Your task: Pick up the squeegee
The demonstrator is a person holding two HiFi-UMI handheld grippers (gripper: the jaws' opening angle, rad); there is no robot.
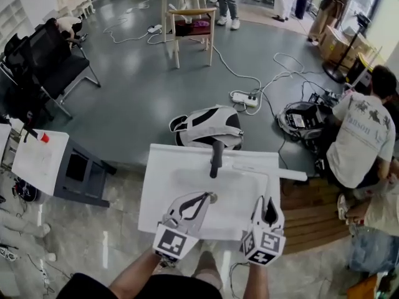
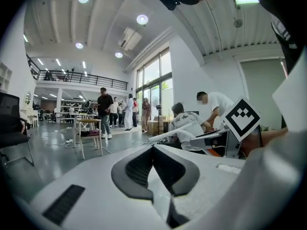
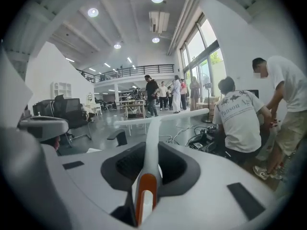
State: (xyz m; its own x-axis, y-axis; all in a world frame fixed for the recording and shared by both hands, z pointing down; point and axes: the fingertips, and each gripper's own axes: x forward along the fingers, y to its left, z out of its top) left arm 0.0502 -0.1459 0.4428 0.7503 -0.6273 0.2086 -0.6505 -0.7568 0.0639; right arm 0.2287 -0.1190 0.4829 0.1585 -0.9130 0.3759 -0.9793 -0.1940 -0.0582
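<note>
The squeegee [image 1: 274, 172] has a long white blade and a white handle with an orange end. It hangs above the white sink top [image 1: 163, 185], with my right gripper [image 1: 269, 199] shut on its handle. In the right gripper view the handle [image 3: 150, 138] runs up between the jaws to the crosswise blade [image 3: 163, 118]. My left gripper [image 1: 207, 197] is beside it on the left, over the basin, with its tips together and nothing held. In the left gripper view the jaws [image 2: 153, 148] meet at the tips, and the blade [image 2: 172, 134] shows beyond them.
A black faucet [image 1: 216, 157] stands at the back of the sink. On the floor behind lie a backpack [image 1: 209, 128], a power strip with cables [image 1: 244, 98] and a wooden stool [image 1: 193, 30]. A person [image 1: 361, 136] crouches at the right. A grey cabinet [image 1: 81, 170] stands left.
</note>
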